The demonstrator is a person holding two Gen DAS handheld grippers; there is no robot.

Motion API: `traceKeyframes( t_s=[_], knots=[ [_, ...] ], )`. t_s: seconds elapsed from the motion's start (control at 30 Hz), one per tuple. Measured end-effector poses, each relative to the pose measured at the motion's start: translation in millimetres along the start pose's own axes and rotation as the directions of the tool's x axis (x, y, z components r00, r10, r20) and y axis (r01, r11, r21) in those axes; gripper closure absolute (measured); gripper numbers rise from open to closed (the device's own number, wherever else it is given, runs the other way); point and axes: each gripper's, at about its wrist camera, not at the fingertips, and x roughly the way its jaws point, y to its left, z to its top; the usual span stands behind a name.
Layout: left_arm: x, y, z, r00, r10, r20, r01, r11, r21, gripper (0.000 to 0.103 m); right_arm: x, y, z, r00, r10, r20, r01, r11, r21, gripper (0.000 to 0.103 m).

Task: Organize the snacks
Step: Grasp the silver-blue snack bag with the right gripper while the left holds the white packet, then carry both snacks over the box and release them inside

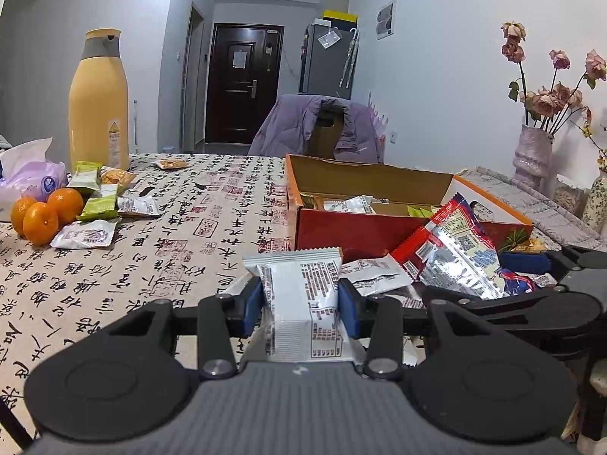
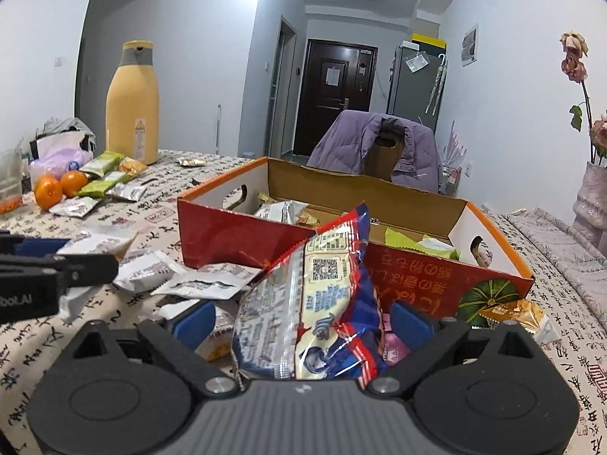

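My left gripper (image 1: 299,303) is shut on a white snack packet (image 1: 299,295), held upright just above the table, in front of the red cardboard box (image 1: 341,227). My right gripper (image 2: 303,322) has its blue pads spread wide on either side of a large red, blue and silver snack bag (image 2: 322,295); the bag stands tilted between them and also shows in the left wrist view (image 1: 455,246). I cannot tell whether the pads press on it. The box (image 2: 235,235) holds several packets. Loose white packets (image 2: 205,284) lie in front of the box.
A yellow thermos (image 1: 98,102), oranges (image 1: 41,216), green and white packets (image 1: 98,204) and a tissue pack (image 1: 30,182) sit at the table's left. An orange packet (image 2: 512,311) lies by the box's right corner. A chair with a purple jacket (image 1: 315,129) stands behind. A flower vase (image 1: 535,151) stands right.
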Motion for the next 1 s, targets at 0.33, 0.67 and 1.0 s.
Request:
traceKeyframes(
  t_s=[0.33,0.67,1.0],
  knots=[
    [-5.8,-0.4,-2.0,1.0,0.008,-0.002,-0.008,1.0,-0.002,0.06,-8.1,-0.1,-2.8,1.0,0.01,0.015,-0.009,1.0,-0.012,0.024],
    [-16.2,-8.5,3.2,1.0,0.015,0.011,-0.015,1.0,0.015,0.06,-27.9,-9.0,-1.5,0.998,0.014,0.066,-0.015,1.0,0.019,0.025],
    [-31.5,-21.6,11.8,0.999,0.013,0.045,-0.014,0.999,0.031,0.06,-50.7,-19.0,3.5,0.993,0.011,0.121,-0.015,0.999,0.036,0.025]
  ],
)
